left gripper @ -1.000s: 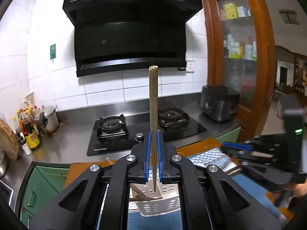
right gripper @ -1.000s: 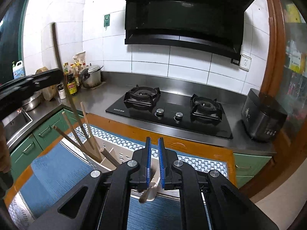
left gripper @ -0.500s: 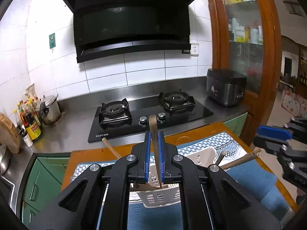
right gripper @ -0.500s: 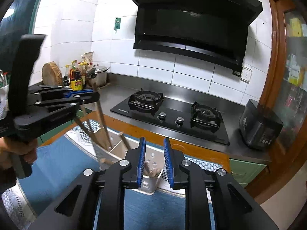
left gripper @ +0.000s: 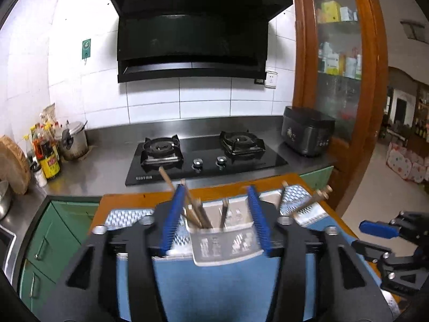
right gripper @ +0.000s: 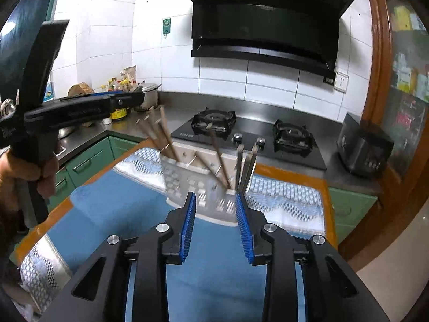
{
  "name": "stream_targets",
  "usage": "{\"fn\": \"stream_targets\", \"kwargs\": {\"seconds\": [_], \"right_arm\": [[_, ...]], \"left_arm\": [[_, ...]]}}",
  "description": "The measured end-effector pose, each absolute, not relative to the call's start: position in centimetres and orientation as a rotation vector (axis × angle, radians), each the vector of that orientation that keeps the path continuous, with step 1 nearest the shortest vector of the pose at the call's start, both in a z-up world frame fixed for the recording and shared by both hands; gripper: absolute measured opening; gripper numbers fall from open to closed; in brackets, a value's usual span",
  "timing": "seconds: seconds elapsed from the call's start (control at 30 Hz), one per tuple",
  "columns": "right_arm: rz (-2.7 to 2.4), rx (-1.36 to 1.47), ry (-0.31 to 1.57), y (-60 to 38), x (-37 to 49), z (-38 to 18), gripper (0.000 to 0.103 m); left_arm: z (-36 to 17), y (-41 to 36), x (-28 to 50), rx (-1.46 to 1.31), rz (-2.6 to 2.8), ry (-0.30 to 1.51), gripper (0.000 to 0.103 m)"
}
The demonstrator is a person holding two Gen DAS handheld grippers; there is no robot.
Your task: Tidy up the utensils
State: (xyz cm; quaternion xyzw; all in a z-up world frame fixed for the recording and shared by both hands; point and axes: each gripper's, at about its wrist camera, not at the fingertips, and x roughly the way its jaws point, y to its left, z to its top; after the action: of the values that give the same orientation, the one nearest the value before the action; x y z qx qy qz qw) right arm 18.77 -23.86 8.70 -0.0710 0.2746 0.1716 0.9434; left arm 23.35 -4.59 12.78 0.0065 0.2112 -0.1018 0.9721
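Over the blue woven mat [right gripper: 112, 204] on the orange-edged worktop [left gripper: 126, 198], both tools are hanging with nothing between their blue ribbed pads. Left tool [left gripper: 216, 218] is standing about half open, its jaws having just been opening, and they are framing the white perforated plastic utensil caddy [left gripper: 228, 244] without touching it. Right tool [right gripper: 216, 228] is standing less wide, its jaws also having just been opening, and it is holding nothing. Brown wooden chopsticks [right gripper: 161, 131] are leaning in the caddy's left compartment, with more sticks in the middle and right ones. On the far side, a black gas hob [right gripper: 249, 136] is sitting on the steel counter.
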Motion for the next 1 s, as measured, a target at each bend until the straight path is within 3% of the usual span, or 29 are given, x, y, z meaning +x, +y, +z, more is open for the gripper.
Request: {"fn": "stream_targets", "kwargs": {"seconds": [0.07, 0.4, 0.6, 1.0], "right_arm": [[0.350, -0.138, 0.572, -23.7, 17.2, 7.9, 0.037], [0.327, -0.109, 0.603, -22.4, 10.3, 4.2, 0.049], [0.330, -0.082, 0.626, -21.8, 7.5, 2.2, 0.053], [0.300, -0.039, 0.637, -21.7, 4.7, 0.6, 0.061]], "left_arm": [[12.3, -4.2, 21.5, 0.009, -0.208, 0.430, 0.059], [7.7, -2.6, 13.0, -0.062, -0.229, 0.480, 0.092], [4.4, -2.0, 9.3, -0.095, -0.245, 0.530, 0.098], [2.1, -1.3, 5.6, -0.049, -0.132, 0.541, 0.098]]}}
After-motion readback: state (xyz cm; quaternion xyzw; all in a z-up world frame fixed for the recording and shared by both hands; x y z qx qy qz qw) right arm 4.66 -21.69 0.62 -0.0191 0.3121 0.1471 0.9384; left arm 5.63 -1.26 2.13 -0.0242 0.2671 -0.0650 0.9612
